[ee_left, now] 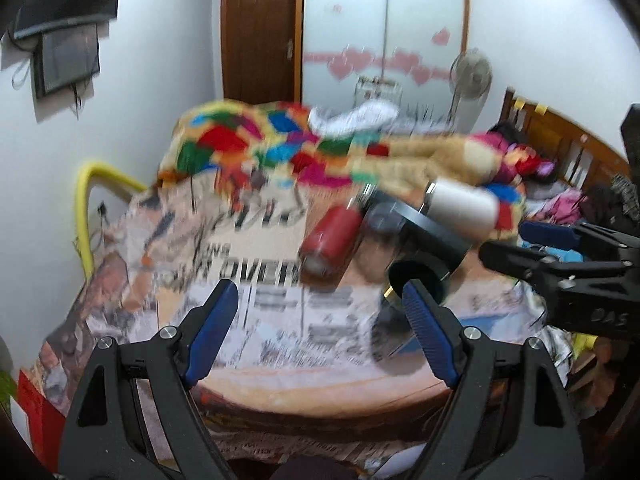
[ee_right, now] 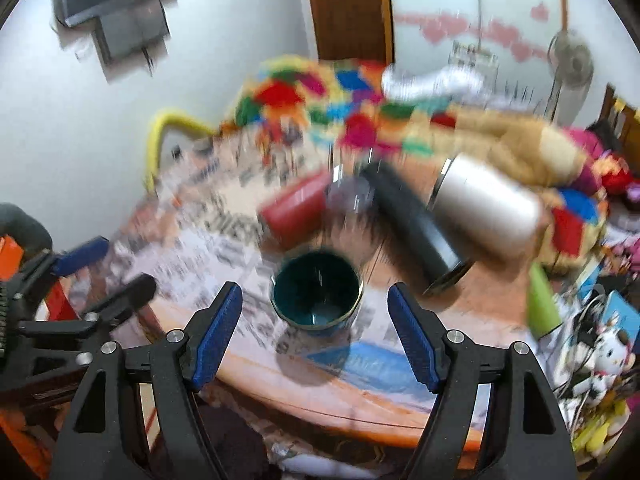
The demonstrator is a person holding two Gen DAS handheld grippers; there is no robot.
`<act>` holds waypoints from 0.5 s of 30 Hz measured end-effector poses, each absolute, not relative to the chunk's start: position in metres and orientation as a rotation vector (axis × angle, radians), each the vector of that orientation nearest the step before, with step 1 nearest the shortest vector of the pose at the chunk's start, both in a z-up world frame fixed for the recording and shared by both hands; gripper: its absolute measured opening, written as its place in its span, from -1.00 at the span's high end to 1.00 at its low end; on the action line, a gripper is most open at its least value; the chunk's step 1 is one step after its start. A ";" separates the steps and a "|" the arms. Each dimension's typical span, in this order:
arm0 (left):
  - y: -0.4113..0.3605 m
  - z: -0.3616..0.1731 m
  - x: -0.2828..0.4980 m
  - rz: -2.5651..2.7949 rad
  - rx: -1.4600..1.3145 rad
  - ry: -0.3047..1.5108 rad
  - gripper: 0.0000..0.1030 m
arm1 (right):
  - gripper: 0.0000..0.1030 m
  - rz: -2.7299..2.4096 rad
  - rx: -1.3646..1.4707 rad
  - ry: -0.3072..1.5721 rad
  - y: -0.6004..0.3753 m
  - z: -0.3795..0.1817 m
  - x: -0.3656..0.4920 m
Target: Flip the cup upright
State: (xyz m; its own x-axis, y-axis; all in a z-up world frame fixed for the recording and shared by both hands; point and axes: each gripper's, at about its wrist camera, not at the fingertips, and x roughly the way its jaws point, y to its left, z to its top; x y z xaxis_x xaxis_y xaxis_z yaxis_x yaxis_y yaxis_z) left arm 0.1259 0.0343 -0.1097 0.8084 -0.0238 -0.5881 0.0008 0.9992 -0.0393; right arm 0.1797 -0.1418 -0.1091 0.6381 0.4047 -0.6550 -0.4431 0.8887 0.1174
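Note:
Both views are blurred by motion. A dark teal cup (ee_right: 317, 290) with a gold rim stands upright on the newspaper-covered table (ee_right: 248, 356), its mouth facing up. My right gripper (ee_right: 315, 332) is open and empty, just in front of and above the cup. In the left wrist view the cup (ee_left: 416, 280) is partly hidden behind my right finger. My left gripper (ee_left: 320, 320) is open and empty over the newspaper, left of the cup. The right gripper (ee_left: 560, 272) also shows at the right edge of the left wrist view.
A red flask (ee_right: 294, 208), a black flask (ee_right: 416, 224) and a white flask (ee_right: 486, 204) lie on their sides behind the cup. A colourful blanket (ee_right: 320, 104) lies beyond. A green bottle (ee_right: 542, 304) and toys crowd the right.

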 end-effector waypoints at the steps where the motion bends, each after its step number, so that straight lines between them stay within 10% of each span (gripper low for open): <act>1: 0.031 -0.098 0.119 -0.021 -0.037 0.595 -0.63 | -0.41 0.480 -0.052 0.692 -0.146 -0.097 0.172; 15: 0.004 0.018 0.004 -0.029 -0.029 0.148 -0.72 | -0.52 0.407 0.016 0.172 -0.185 0.017 0.045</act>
